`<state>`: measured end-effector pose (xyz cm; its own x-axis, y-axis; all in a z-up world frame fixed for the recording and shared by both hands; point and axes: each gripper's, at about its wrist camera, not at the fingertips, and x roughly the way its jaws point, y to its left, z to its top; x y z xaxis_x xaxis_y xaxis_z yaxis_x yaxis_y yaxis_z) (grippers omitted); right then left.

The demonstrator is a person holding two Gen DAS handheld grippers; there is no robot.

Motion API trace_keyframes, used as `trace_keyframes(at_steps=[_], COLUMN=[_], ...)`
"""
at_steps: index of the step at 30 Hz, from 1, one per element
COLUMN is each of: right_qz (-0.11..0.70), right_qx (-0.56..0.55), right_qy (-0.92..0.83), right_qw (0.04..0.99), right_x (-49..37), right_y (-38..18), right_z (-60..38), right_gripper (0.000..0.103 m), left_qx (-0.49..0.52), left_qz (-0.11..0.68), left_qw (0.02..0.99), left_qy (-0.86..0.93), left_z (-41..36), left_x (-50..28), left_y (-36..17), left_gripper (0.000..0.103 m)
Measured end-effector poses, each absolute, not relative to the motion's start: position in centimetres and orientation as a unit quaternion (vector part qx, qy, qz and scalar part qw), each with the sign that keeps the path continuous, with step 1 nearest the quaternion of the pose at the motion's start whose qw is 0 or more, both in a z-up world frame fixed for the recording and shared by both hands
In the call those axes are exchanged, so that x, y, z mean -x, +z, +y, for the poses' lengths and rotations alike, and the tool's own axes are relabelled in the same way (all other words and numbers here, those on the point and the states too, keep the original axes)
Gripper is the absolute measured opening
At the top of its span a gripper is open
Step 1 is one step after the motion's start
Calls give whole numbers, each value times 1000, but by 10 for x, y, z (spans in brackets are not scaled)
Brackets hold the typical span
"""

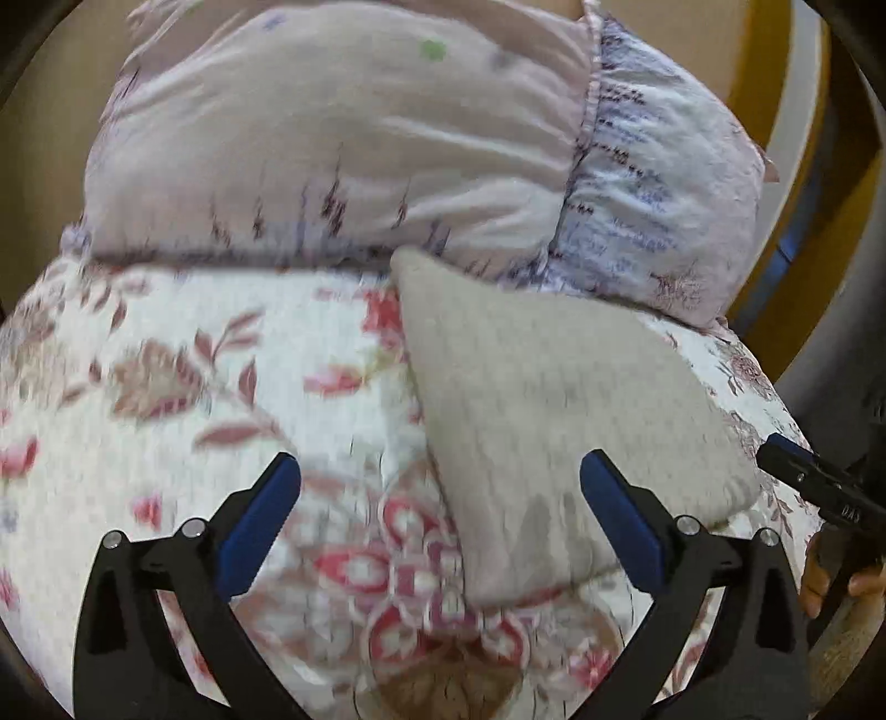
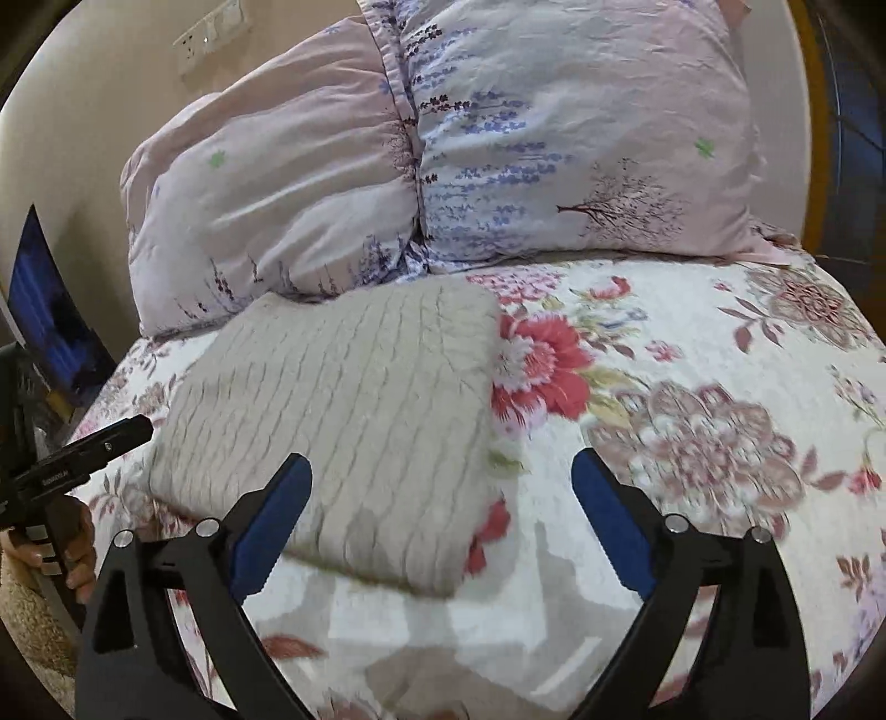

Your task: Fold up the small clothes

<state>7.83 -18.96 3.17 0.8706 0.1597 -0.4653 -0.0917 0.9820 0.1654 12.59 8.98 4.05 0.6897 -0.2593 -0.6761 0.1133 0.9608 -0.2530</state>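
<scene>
Grey knitted garment (image 2: 343,421) is seen lying on the floral bedspread (image 2: 692,421) as a compact rectangle, its far edge just beside the two pillows (image 2: 443,155). It is judged to be already folded, so the step in hand appears to be the release and check of the finished fold. The left claw (image 1: 440,515) is held with its blue fingers wide apart and nothing between them, the garment's near corner lying below the gap; the right claw (image 2: 443,515) is likewise spread and empty, near the garment's near right corner. A next move, if any, would call for smoothing the fold or fetching another piece; none is visible. Wall sockets (image 2: 213,27) are shown only by the right wrist view, and the knit's ribbing is clearer there, the left view being blurred.
</scene>
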Motion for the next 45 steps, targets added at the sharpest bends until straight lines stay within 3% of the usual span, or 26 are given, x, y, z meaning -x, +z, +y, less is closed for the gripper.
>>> trace_keyframes(at_steps=[2, 14, 25, 45], right_qz=[253, 299, 334, 325], right_qx=[-61, -37, -37, -16], right_qy=[56, 42, -2, -30], right_qw=[964, 952, 942, 945], right_x=[-72, -63, -72, -72], right_y=[27, 0, -16, -22], right_z=[-186, -154, -146, -142], right_gripper=[102, 102, 102, 102], left_qx=[96, 36, -17, -27], left_qz=[408, 456, 458, 455], left_qw=[901, 885, 887, 889], left_qy=[-115, -92, -58, -39], left_z=[88, 59, 44, 40], left_x=[-122, -93, -98, -100], left_y=[34, 10, 3, 0], left_gripper=[101, 101, 101, 101])
